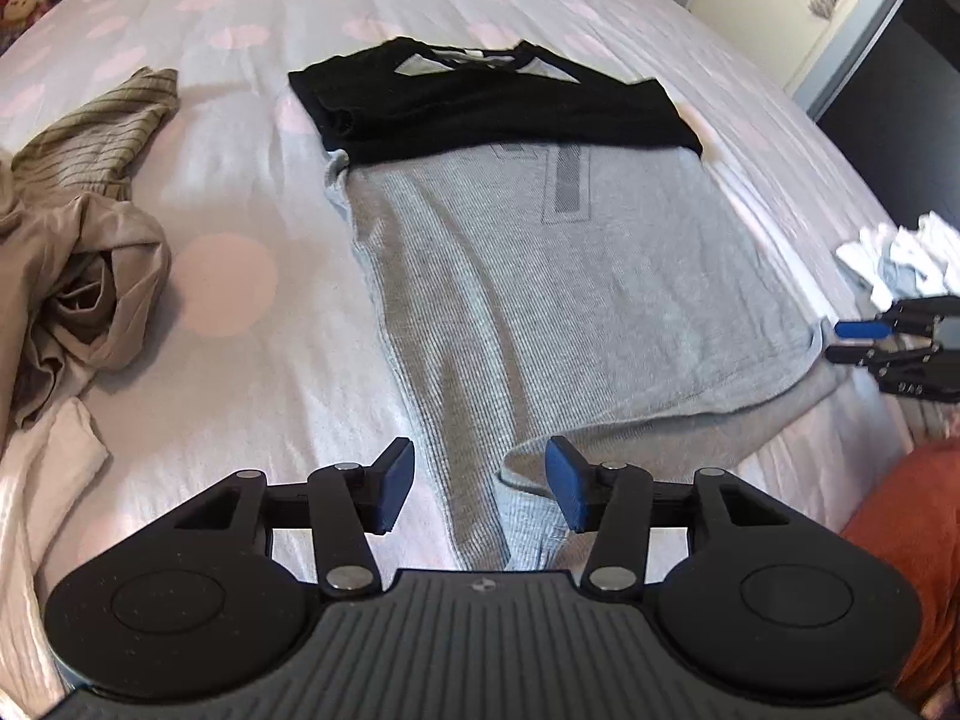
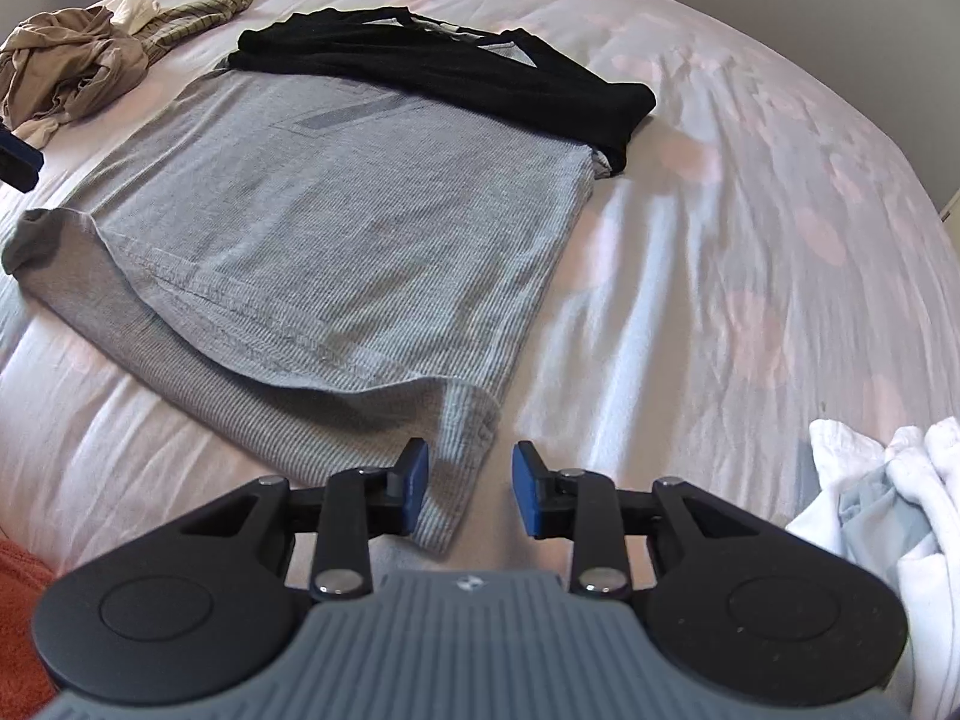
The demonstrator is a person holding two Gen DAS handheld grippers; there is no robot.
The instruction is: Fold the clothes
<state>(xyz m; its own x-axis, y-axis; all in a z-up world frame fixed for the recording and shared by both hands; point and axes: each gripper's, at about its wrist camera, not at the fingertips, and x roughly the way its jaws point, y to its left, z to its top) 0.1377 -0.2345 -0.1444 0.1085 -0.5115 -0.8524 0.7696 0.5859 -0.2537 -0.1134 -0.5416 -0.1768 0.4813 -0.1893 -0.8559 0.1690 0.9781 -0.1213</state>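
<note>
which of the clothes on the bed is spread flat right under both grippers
The grey ribbed shirt, laid flat with its hem nearest both grippers; the black garment is folded beyond it, the beige clothes crumpled aside.

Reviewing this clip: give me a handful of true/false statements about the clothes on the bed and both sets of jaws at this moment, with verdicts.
1. A black garment lies across the far end of the grey shirt. True.
2. The left gripper has its jaws clamped on the grey shirt. False: the jaws stand apart, with the shirt's near corner lying between them, unpinched.
3. A crumpled pile of tan clothes lies on the bed beside the grey shirt. True.
4. The right gripper is holding a white garment. False: its jaws are open and hold nothing; the white clothes lie off to one side.
5. The bedsheet is plain dark blue. False: it is pale with pink spots.
</note>
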